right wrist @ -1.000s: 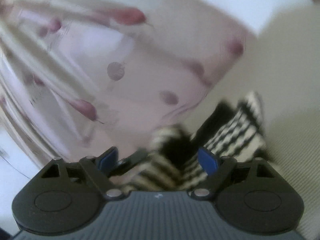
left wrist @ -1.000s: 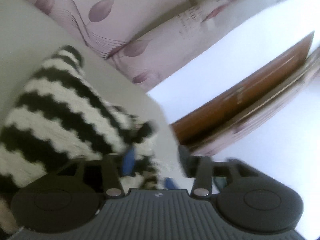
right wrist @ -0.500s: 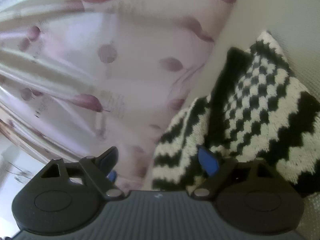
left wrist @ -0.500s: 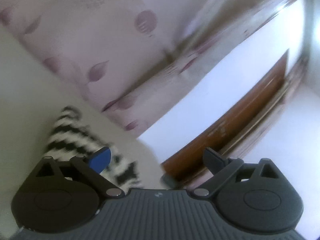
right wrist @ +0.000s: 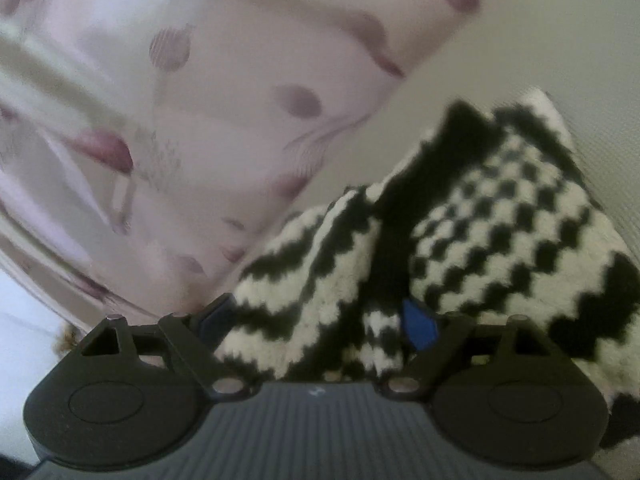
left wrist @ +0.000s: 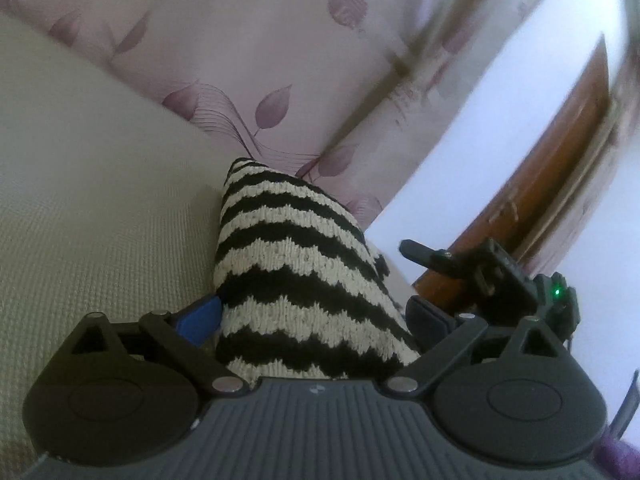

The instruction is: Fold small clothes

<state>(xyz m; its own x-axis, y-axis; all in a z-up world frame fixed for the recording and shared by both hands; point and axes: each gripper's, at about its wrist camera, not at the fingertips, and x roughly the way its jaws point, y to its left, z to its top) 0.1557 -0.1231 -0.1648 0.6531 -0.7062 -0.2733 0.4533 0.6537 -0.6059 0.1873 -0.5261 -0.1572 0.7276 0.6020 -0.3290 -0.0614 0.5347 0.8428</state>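
Observation:
A small black-and-white zigzag knit garment (left wrist: 296, 280) lies on the beige textured surface (left wrist: 88, 216). My left gripper (left wrist: 316, 312) is open, its fingers wide on either side of the garment's near end. In the right wrist view the garment (right wrist: 500, 216) is bunched, with a checked part at the right. My right gripper (right wrist: 320, 316) is open, and a striped fold lies between its fingers. The right gripper's body also shows in the left wrist view (left wrist: 492, 276), just right of the garment.
A pink curtain with purple leaf prints (left wrist: 280, 60) hangs close behind the surface's far edge; it fills the left of the right wrist view (right wrist: 180, 120). A brown wooden frame (left wrist: 560, 168) and a white wall lie to the right.
Both grippers have moved in over the garment, which now lies between each pair of open fingers. One second ago the left fingers stood much closer together on the fabric; they have since opened.

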